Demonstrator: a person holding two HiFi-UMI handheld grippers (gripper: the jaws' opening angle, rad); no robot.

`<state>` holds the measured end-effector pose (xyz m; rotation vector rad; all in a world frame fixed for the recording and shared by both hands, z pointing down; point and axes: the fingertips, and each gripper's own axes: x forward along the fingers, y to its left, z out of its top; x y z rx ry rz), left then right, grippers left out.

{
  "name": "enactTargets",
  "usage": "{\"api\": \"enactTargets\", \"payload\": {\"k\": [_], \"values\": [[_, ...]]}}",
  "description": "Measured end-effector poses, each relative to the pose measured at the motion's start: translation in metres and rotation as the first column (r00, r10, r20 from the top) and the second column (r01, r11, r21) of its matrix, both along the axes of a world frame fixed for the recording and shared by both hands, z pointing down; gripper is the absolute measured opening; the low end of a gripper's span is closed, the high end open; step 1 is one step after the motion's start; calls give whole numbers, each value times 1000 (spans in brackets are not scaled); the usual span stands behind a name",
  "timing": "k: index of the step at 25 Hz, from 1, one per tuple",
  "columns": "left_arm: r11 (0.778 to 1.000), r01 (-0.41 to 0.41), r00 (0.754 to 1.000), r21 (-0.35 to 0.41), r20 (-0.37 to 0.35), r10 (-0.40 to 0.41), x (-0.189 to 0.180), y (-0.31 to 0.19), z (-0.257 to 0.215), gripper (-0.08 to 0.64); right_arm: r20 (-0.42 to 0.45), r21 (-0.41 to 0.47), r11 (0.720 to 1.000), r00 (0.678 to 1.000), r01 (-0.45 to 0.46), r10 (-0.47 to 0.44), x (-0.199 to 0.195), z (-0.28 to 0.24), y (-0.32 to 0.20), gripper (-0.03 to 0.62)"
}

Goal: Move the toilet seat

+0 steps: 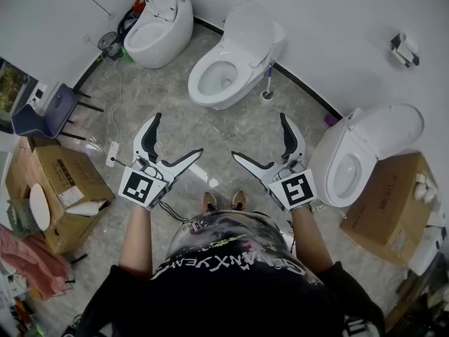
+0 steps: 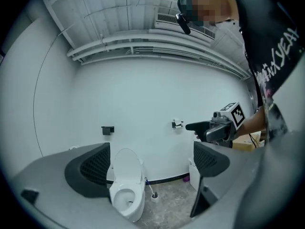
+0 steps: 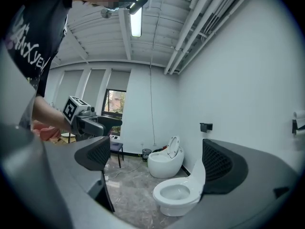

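Standing at the near edge of a grey marbled floor [image 1: 238, 128], a person looks down at a bare white room with three white toilets along its far and right edges. The middle toilet [image 1: 224, 69] is straight ahead against the far wall, and its toilet seat [image 1: 251, 25] is tipped up against the wall. An egg-shaped toilet [image 1: 156, 30] sits in the far left corner and a third toilet [image 1: 351, 160] at the right edge, both also with their tops raised. Cardboard boxes [image 1: 56, 188] lie along the left and right edges, and a dark chair [image 1: 49, 111] stands by the left wall. The left gripper [image 1: 177, 134] and the right gripper [image 1: 259, 136] are held out level in front of the body. The fingers [image 2: 90, 168] of both are spread wide with nothing between them and are well apart from every toilet. A toilet brush [image 1: 267, 90] stands just beside the middle toilet. The task looks not yet begun. No seat is touched, and the person would need to step closer, take hold of a seat and swing it.
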<state>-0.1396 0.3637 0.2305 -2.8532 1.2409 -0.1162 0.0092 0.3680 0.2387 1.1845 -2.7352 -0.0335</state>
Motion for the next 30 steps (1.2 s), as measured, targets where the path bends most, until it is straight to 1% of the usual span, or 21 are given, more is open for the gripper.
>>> {"api": "enactTargets", "payload": {"k": [12,16,24,30], "values": [[1000,19,1000,6,10,-19,9,12,-1,525,-8,10,1000,1000,6,-6,14,0,9,584],[999,37,999,12,25,-37,21,20,0,525,-7,31,999,1000,21,-21,25,-2,15,584],[995,91,996,34,24,-92,48,44,-1,523,-8,53,997,999,52,-51,54,-3,34,584],[995,95,995,29,24,-96,59,52,2,523,3,59,997,999,47,-47,67,-1,38,584]]}}
